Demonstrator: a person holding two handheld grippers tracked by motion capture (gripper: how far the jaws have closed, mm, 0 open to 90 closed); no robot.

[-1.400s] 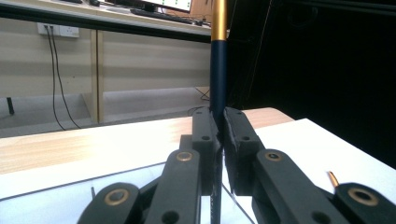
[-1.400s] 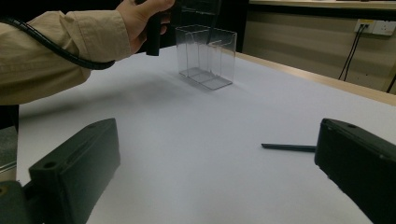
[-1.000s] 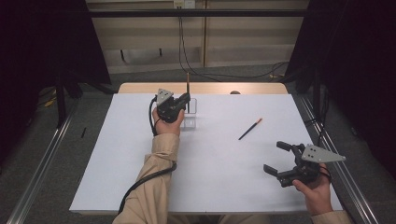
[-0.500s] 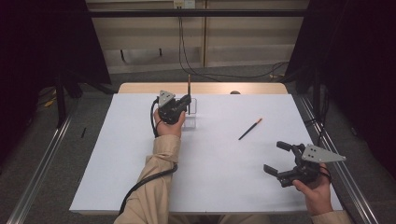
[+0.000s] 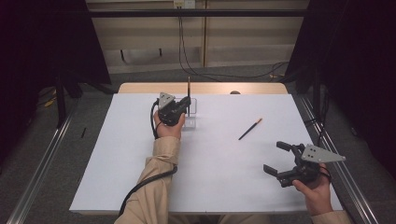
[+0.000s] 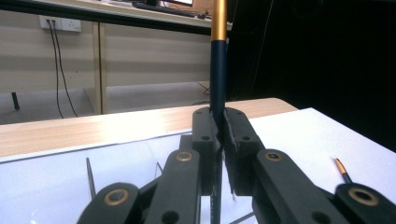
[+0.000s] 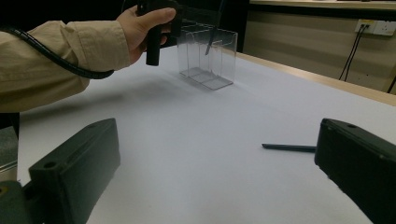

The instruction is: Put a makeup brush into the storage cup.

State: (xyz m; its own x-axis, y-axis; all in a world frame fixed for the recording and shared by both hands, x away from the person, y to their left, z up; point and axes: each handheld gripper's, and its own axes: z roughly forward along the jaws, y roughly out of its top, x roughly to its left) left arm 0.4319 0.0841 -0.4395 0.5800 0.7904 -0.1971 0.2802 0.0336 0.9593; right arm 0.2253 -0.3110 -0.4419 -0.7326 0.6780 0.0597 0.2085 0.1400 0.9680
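Upper middle of the high view, left gripper (image 5: 186, 103) clamps a pencil (image 5: 188, 88) upright right over the clear holder (image 5: 192, 122); right gripper (image 5: 279, 157) sits open, far off.

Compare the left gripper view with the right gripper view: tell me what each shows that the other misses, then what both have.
Left gripper view alone: the left hand-held gripper shut on an upright dark pencil with a gold band.
Right gripper view alone: the open right hand-held gripper, and the beige sleeve.
Both: the clear plastic holder, the loose pencil lying on the white table, and wall sockets.
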